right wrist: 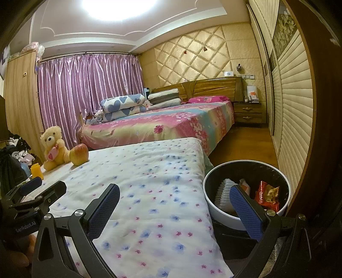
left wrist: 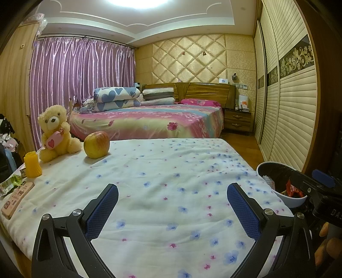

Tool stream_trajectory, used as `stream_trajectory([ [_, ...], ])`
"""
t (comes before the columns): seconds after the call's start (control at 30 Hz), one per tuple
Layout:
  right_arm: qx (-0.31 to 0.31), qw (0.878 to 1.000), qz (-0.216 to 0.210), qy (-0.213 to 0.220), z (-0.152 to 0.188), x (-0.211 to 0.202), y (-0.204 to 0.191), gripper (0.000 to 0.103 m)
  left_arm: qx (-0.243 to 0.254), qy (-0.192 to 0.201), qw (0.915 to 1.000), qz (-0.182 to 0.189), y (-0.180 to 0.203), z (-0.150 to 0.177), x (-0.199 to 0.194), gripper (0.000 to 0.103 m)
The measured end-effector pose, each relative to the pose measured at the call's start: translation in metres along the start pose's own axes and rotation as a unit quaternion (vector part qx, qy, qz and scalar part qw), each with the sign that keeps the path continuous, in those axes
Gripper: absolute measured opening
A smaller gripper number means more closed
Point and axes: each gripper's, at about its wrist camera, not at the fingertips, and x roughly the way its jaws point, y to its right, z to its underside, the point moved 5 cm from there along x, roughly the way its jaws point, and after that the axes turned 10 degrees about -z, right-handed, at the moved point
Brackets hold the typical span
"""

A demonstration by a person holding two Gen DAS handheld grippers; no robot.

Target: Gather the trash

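- A ceiling light (left wrist: 136, 3) at the top edge of both views is blown out to pure white; it is the only visible source and lights the room brightly and evenly, with a warm yellow cast.
- The satin curtain (left wrist: 81, 72) carries vertical streaks of glare.
- Soft, short shadows lie beside the apple (left wrist: 96, 144) and under the left claw (left wrist: 172, 188) on the flowered cloth (left wrist: 171, 171).
- Fisheye distortion bends straight lines strongly: the slatted wardrobe doors (right wrist: 297, 107) curve along the right edge.
- Dark vignetting fills all corners of both frames.
- Focus is adequate at centre; detail softens toward the edges.
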Motion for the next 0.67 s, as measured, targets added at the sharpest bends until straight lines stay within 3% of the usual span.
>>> stream_trajectory([
  [0.67,0.005,1.0,-0.007,-0.018,-0.0017,0.0079,-0.0028,0.103,-0.006,-0.01,0.9999,0.003,-0.0075,-0.0018,0.0086,0.102],
])
